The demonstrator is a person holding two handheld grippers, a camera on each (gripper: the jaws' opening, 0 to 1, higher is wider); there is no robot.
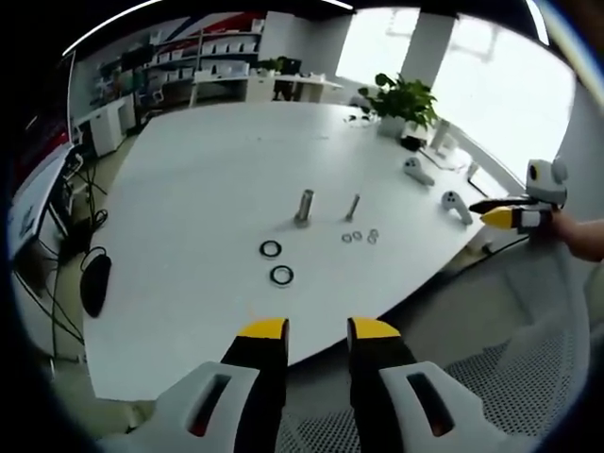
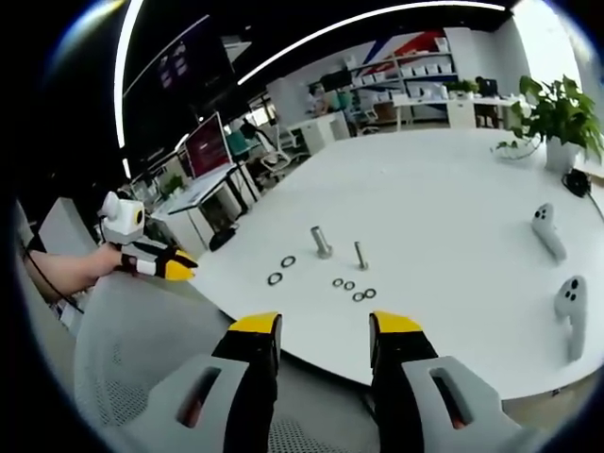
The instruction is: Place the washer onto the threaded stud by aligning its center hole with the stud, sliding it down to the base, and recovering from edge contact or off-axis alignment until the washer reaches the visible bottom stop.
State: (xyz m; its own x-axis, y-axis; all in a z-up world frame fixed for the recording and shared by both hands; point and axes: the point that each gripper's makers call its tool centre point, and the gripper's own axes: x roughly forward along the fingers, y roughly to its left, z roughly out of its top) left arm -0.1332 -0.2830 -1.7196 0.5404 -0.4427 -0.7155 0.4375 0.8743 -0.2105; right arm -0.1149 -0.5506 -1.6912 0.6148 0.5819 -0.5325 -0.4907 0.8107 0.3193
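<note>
On the white table stand a thick metal stud and a thinner threaded stud. Two black ring washers lie in front of the thick one. Several small metal washers lie by the thin one. My left gripper hovers off the table's near edge, open and holding nothing. The right gripper view has the thick stud, the threaded stud, black washers and small washers. My right gripper is also open, empty and short of the table.
Two white hand controllers and a potted plant sit on the table's far side. A black mouse-like object lies at one edge. A mesh chair back is below the grippers. Desks and shelves stand behind.
</note>
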